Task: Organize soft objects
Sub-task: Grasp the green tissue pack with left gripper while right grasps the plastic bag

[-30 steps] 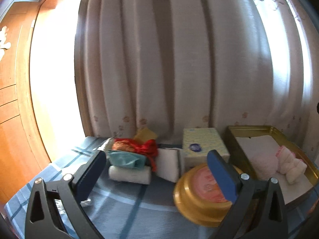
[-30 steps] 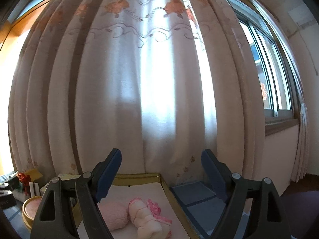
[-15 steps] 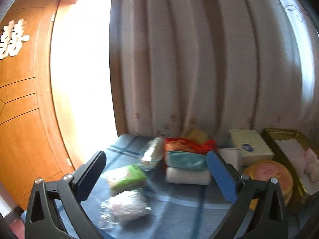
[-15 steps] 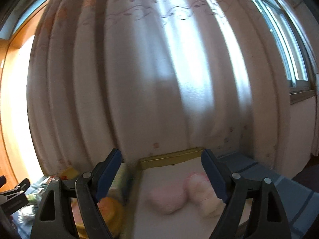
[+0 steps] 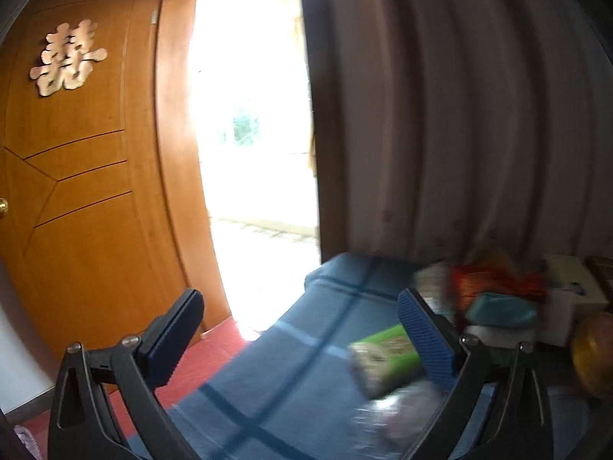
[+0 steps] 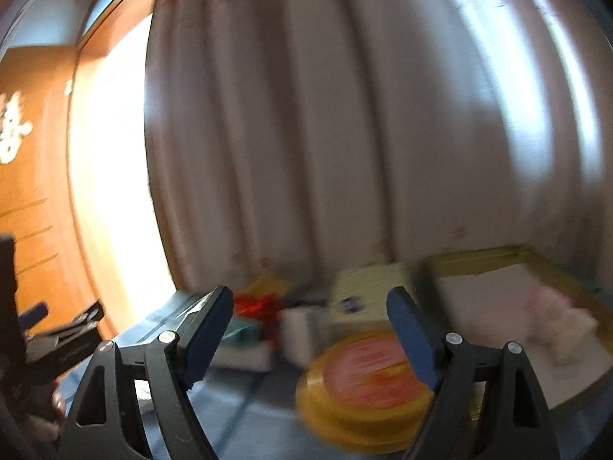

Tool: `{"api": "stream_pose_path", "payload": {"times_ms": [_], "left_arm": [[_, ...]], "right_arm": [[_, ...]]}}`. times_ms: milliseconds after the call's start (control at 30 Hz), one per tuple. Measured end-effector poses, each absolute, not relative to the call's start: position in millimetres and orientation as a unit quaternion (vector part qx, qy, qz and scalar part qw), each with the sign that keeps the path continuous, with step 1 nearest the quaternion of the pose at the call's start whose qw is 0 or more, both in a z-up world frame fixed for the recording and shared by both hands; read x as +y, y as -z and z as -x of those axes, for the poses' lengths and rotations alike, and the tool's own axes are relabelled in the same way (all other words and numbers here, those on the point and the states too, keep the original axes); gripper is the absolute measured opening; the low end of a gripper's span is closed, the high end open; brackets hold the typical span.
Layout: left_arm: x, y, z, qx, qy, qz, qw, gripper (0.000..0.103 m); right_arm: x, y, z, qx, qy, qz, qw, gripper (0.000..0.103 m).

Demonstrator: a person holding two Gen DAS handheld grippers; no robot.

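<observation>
Both views have swung left since a second ago. Left wrist: the left claw [image 5: 302, 331] is spread wide, holding nothing, with a green pack [image 5: 387, 356] on the blue bench [image 5: 291, 375] by its right finger. Right wrist: the right claw [image 6: 310, 329] gapes wide and bare above a round yellow tin [image 6: 364, 387]; pink soft toys [image 6: 544, 318] lie in the gold tray [image 6: 479, 258].

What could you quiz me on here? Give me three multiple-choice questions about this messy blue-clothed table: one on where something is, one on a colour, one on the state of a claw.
1. Where do the pink and white fluffy things lie?
A. in the gold-rimmed tray
B. on the round tin
C. on the floor

2. What colour is the packet by the left claw?
A. black
B. green
C. purple

3. How is the right claw?
A. clamped on the tin
C. open and empty
B. holding cloth

Answers: 1 A, they rest on the tray's white lining; 2 B, its wrapper is bright green; 3 C, its pads stand wide apart with nothing between them.
</observation>
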State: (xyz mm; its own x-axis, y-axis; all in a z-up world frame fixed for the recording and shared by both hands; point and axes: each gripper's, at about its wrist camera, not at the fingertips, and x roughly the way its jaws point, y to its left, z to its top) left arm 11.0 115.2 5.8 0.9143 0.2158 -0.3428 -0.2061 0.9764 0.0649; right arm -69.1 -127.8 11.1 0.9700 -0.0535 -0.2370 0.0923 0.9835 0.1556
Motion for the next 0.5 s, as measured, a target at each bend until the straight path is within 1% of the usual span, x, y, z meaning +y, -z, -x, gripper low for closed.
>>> {"api": "stream_pose_path", "payload": {"times_ms": [233, 500], "left_arm": [[147.5, 1.8, -36.9, 0.218, -0.145, -0.017, 0.965, 0.102], [166.1, 10.8, -55.0, 0.273, -0.151, 0.005, 0.950, 0.102]], "right_arm": [[-67.9, -1.2, 27.2, 0.213, -0.071, -0.046, 0.973, 0.084], [0.7, 24.9, -22.2, 0.349, -0.176, -0.021, 0.920, 0.084]]}}
